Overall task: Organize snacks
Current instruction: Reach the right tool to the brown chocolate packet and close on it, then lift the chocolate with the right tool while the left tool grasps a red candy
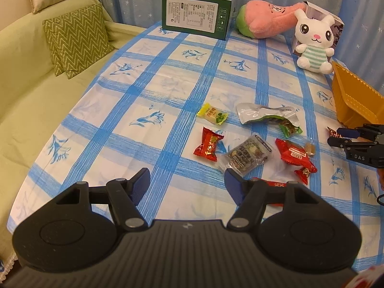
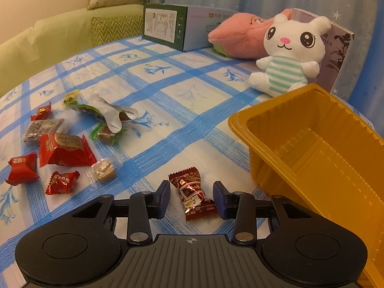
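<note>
Several wrapped snacks lie on the blue-checked tablecloth. My right gripper is open with its jaws on either side of a dark red foil candy lying on the cloth, apart from it. It also shows in the left wrist view at the right edge. An empty yellow plastic tray stands tilted just right of it, also seen in the left wrist view. My left gripper is open and empty, hovering above the cloth near a clear-wrapped dark snack and red candies.
A green box, a pink plush, a white rabbit plush and a grey book stand along the back. A green sofa with a zigzag cushion is on the left. A torn silver-green wrapper lies mid-table.
</note>
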Motion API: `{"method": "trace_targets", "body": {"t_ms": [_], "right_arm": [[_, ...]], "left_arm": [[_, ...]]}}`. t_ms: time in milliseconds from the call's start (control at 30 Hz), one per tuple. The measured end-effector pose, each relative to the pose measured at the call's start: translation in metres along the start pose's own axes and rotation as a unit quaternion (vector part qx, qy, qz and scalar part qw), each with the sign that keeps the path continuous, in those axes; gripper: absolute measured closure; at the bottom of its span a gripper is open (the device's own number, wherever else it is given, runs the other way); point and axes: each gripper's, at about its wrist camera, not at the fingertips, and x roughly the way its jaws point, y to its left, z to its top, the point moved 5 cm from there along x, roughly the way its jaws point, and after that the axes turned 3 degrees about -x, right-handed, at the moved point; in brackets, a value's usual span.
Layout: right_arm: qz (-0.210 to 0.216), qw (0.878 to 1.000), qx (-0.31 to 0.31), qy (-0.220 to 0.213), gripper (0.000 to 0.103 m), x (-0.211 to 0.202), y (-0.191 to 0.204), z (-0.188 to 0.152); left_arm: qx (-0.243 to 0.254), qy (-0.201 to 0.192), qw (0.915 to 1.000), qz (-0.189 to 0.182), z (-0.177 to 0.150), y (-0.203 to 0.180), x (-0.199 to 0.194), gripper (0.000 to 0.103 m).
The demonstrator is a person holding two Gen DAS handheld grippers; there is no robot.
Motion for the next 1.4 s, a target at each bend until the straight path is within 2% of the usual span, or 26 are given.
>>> {"method": "trace_targets", "body": {"t_ms": [67,167,367,567,633,900,1033,1100,1400], "right_arm": [[0.001,1.000,0.008,0.001,0.070,0.001,0.000,0.001],[0.002,1.000,0.020,0.004,0.081,0.001,0.002,0.001],[-0.011,0.999,0.051,0.008,0.082,-0.005,0.005,0.000],[-0.033,0.995,0.091,-0.011,0.082,-0.033,0.007,0.006],[-0.040,0.994,0.105,-0.017,0.082,-0.043,0.008,0.006],[-0.079,0.985,0.150,-0.022,0.082,-0.077,0.012,-0.001],[-0.098,0.980,0.169,-0.022,0.082,-0.092,0.013,-0.007],[-0.106,0.978,0.180,-0.023,0.082,-0.099,0.014,-0.011],[-0.124,0.967,0.220,-0.026,0.082,-0.124,0.016,-0.020]], "left_arm": [[0.005,0.001,1.0000,-0.004,0.003,0.000,0.004,0.037],[0.012,0.003,0.9999,-0.011,0.008,0.000,0.011,0.038],[0.032,0.006,0.9991,-0.028,0.019,-0.003,0.027,0.041],[0.062,0.013,0.9964,-0.056,0.026,-0.010,0.047,0.047],[0.072,0.016,0.9949,-0.069,0.029,-0.012,0.054,0.055],[0.102,0.038,0.9901,-0.089,0.033,-0.015,0.085,0.066],[0.109,0.054,0.9876,-0.100,0.032,-0.015,0.095,0.077],[0.113,0.050,0.9868,-0.104,0.034,-0.015,0.095,0.081],[0.125,0.041,0.9854,-0.108,0.043,-0.018,0.084,0.084]]}}
